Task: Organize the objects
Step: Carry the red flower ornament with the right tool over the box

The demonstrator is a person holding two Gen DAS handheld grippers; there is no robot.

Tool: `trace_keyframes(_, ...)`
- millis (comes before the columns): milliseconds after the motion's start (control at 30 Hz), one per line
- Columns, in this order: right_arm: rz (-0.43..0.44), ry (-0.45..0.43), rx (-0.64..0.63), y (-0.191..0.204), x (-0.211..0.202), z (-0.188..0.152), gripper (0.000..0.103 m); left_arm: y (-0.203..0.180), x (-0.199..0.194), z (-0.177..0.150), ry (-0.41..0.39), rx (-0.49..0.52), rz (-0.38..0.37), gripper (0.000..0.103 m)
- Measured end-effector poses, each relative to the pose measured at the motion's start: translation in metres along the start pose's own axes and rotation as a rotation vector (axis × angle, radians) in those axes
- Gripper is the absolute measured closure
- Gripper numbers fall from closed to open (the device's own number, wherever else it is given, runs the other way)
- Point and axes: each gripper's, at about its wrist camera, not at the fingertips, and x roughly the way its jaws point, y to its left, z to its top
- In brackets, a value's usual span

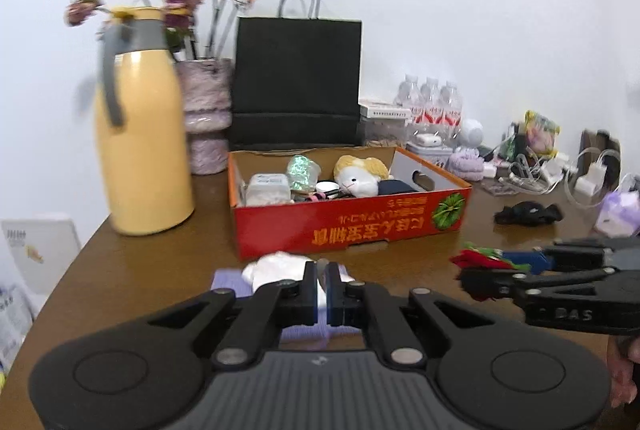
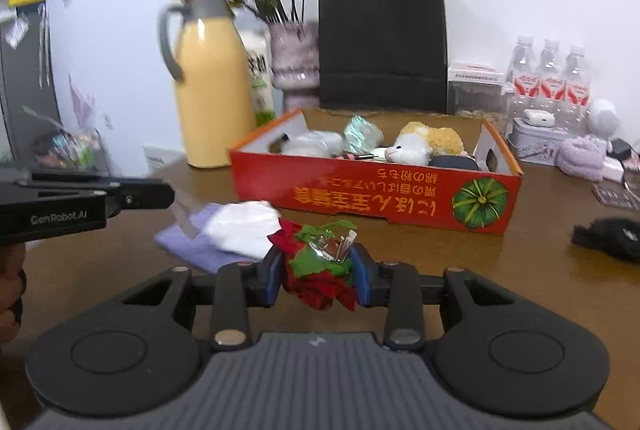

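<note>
A red cardboard box (image 1: 348, 226) (image 2: 372, 198) stands on the brown table, holding a plush toy (image 1: 360, 176) (image 2: 424, 146) and several small items. My right gripper (image 2: 318, 272) is shut on a red and green crumpled ornament (image 2: 320, 262) with a shiny clip, held above the table in front of the box; it also shows in the left wrist view (image 1: 480, 262). My left gripper (image 1: 322, 290) is shut with nothing clearly between its fingers, just above a white cloth (image 1: 276, 268) (image 2: 244, 226) lying on a purple cloth (image 1: 228, 280) (image 2: 188, 242).
A yellow jug (image 1: 140, 126) (image 2: 212, 90), a flower vase (image 1: 208, 118) and a black paper bag (image 1: 296, 78) (image 2: 384, 42) stand behind the box. Water bottles (image 2: 548, 78), chargers and cables (image 1: 560, 170) and a black cloth (image 1: 528, 214) (image 2: 608, 236) lie at right.
</note>
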Motion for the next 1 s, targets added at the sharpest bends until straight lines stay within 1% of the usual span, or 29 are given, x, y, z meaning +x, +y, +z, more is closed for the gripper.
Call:
trace_keyframes(67,0.004,-0.006,0.025,0.007,-0.030,-0.009,0.067,0.006,-0.031,-0.007,0.002,-0.066,-0.041,0.101)
trace_keyframes(133,-0.003,0.002,0.037,0.015,-0.065,-0.022,0.067,0.012,-0.065,-0.012,-0.001,-0.125,-0.047,0.101)
trace_keyframes(167,-0.013,0.005,0.042,0.018,-0.082,-0.026,0.067,0.013,-0.081,-0.014,-0.017,-0.131,-0.051,0.101)
trace_keyframes(233,-0.009,-0.003,0.041,0.027,-0.119,-0.035,0.067,0.013,-0.109,-0.017,-0.050,-0.106,-0.056,0.101)
trace_keyframes(300,0.012,-0.016,0.037,0.033,-0.142,-0.044,0.067,0.009,-0.127,-0.020,-0.074,-0.067,-0.036,0.100)
trace_keyframes(400,-0.021,-0.016,0.060,0.034,-0.148,-0.055,0.067,0.007,-0.131,-0.020,-0.088,-0.067,-0.016,0.100)
trace_keyframes(500,-0.051,-0.013,0.096,0.032,-0.143,-0.056,0.067,0.004,-0.128,-0.020,-0.089,-0.078,-0.025,0.100)
trace_keyframes(567,-0.039,-0.023,0.081,0.035,-0.140,-0.052,0.067,0.004,-0.124,-0.021,-0.085,-0.069,-0.040,0.100)
trace_keyframes(667,-0.032,-0.034,0.058,0.038,-0.135,-0.048,0.067,0.009,-0.113,-0.019,-0.078,-0.073,-0.033,0.100)
trace_keyframes(733,-0.021,-0.031,0.078,0.034,-0.126,-0.045,0.067,0.015,-0.101,-0.013,-0.080,-0.077,-0.026,0.100)
trace_keyframes(800,-0.016,-0.027,0.086,0.028,-0.114,-0.037,0.067,0.022,-0.083,0.000,-0.103,-0.072,-0.016,0.100)
trace_keyframes(833,-0.012,-0.028,0.071,0.025,-0.106,-0.028,0.067,0.027,-0.071,0.009,-0.122,-0.080,-0.005,0.100)
trace_keyframes(900,0.005,-0.056,0.021,0.019,-0.090,-0.006,0.067,0.036,-0.041,0.031,-0.131,-0.094,0.005,0.100)
trace_keyframes(967,0.026,-0.075,-0.020,0.011,-0.064,0.025,0.067,0.044,-0.005,0.058,-0.125,-0.114,-0.003,0.100)
trace_keyframes(1000,0.033,-0.083,-0.041,0.006,-0.044,0.044,0.067,0.046,0.015,0.072,-0.120,-0.106,-0.019,0.100)
